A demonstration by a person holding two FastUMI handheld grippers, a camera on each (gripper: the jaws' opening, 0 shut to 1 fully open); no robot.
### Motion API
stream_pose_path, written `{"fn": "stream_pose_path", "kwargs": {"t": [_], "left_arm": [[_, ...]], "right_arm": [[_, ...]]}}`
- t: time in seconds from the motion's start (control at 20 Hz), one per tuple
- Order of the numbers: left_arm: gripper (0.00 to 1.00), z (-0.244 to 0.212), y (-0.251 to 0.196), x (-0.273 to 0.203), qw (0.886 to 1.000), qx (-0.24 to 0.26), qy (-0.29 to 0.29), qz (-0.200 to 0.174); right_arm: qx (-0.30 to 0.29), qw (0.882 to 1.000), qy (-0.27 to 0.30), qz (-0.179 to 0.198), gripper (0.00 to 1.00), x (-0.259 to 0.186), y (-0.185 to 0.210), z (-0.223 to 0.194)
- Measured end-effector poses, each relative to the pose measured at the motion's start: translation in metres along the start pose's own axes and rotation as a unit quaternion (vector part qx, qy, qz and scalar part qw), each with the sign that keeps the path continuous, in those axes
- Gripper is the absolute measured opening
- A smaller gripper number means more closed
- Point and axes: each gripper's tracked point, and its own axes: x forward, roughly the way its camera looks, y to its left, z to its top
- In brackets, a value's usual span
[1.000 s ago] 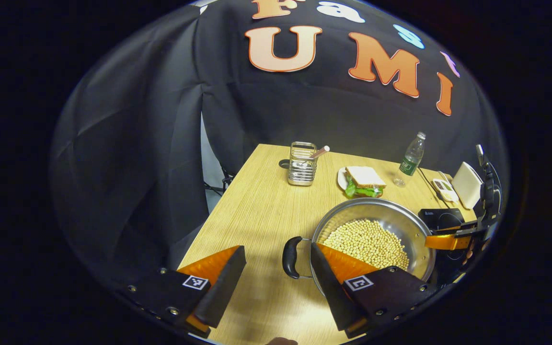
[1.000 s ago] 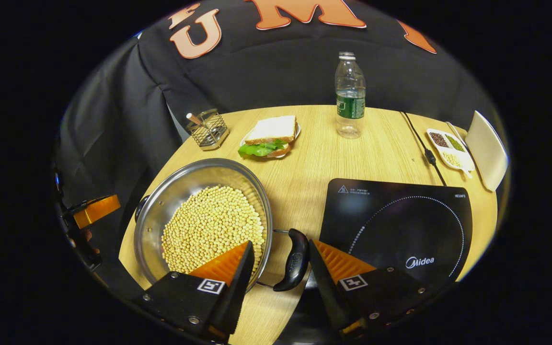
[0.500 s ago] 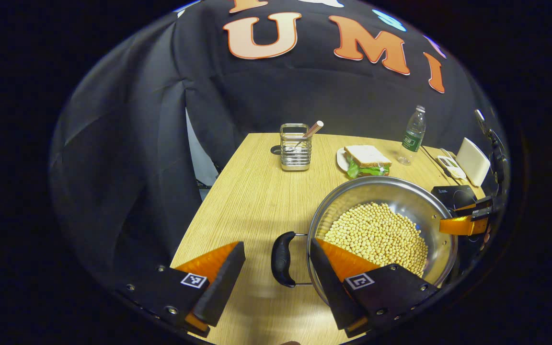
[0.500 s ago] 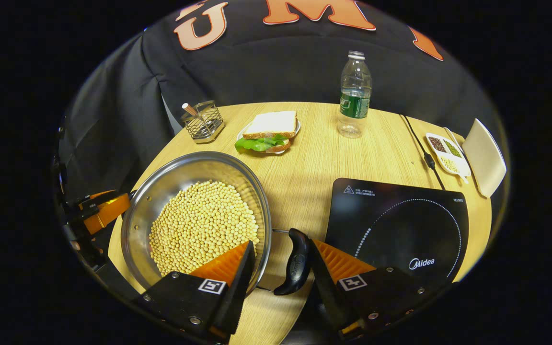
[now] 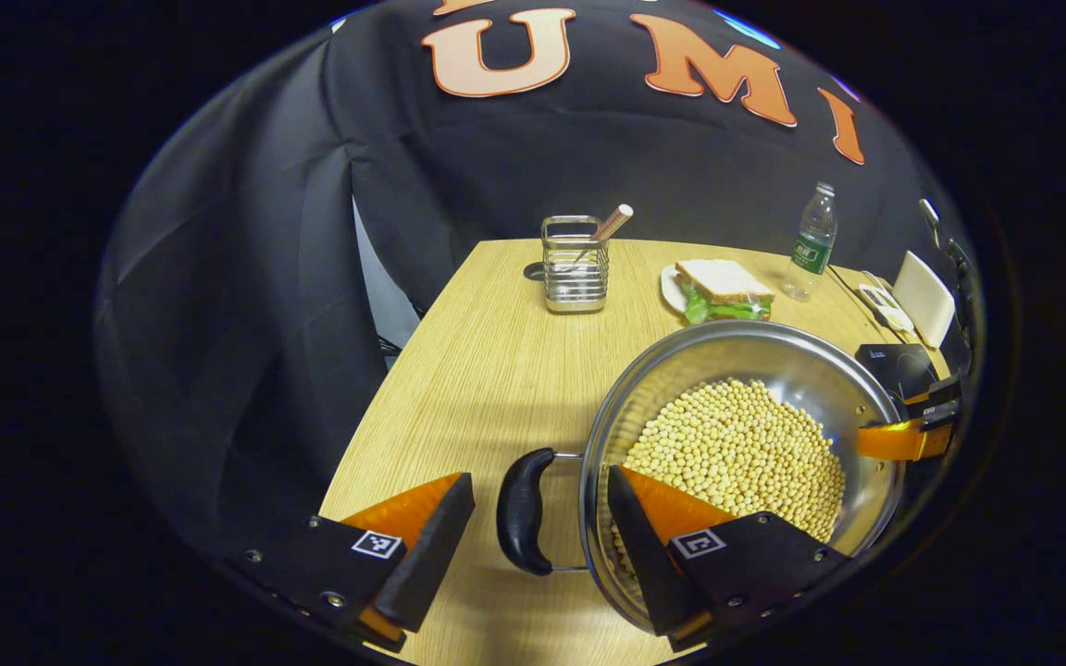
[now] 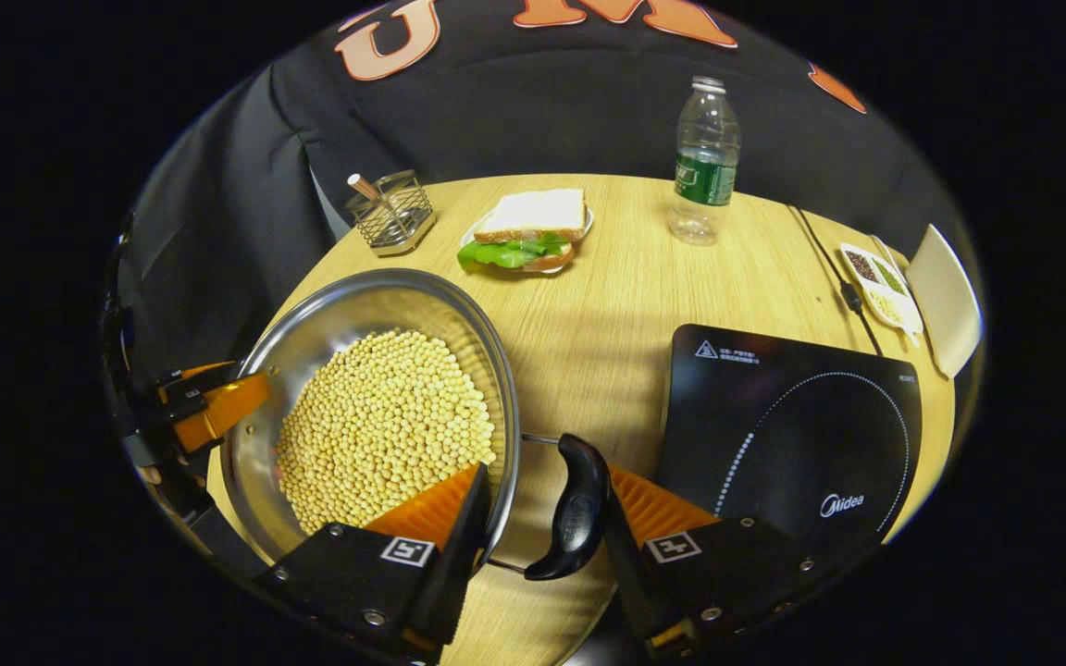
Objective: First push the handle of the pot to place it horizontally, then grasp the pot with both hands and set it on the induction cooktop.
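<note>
Each hand-held gripper (image 5: 538, 541) (image 6: 542, 532) has wedge fingers on black screw-studded blocks bearing square black-and-white markers.

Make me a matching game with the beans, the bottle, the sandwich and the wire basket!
Things:
1. yellow soybeans
2. clear plastic water bottle
3. white-bread lettuce sandwich
4. square metal wire basket

Places or states:
a. on a small white plate
b. holding a stick
c. inside the steel pot
d. standing upright, green label

Pairs: 1-c, 2-d, 3-a, 4-b
</note>
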Motion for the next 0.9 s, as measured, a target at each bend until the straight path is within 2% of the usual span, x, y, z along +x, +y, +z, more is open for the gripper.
{"fn": "stream_pose_path", "kwargs": {"t": [0.15, 0.25, 0.3, 0.4, 0.6, 0.7, 0.9], "left_arm": [[0.88, -0.002, 0.000, 0.004, 1.000, -0.013, -0.002, -0.010], [0.82, -0.005, -0.005, 0.007, 1.000, -0.020, -0.002, -0.016], [0.74, -0.005, -0.007, 0.008, 1.000, -0.019, -0.004, -0.014], [0.69, -0.004, -0.006, 0.008, 1.000, -0.007, -0.014, -0.002], [0.69, -0.002, -0.006, 0.006, 0.999, -0.008, -0.037, 0.002], [0.68, -0.014, -0.006, 0.007, 1.000, -0.003, -0.028, -0.006], [0.68, -0.007, -0.005, 0.003, 0.999, -0.008, -0.035, 0.005]], "right_arm": [[0.005, 1.000, 0.005, 0.009, 0.66, 0.002, 0.001, 0.000], [0.004, 1.000, 0.007, 0.012, 0.66, 0.004, 0.003, -0.002], [0.006, 1.000, 0.009, 0.012, 0.66, 0.006, 0.003, -0.001], [0.008, 1.000, 0.011, 0.015, 0.65, 0.005, 0.004, -0.002], [0.005, 1.000, 0.011, 0.017, 0.65, 0.006, 0.004, -0.003], [0.004, 1.000, 0.008, 0.016, 0.65, 0.006, 0.004, -0.001], [0.009, 1.000, 0.002, 0.021, 0.62, 0.007, 0.004, 0.000]]}}
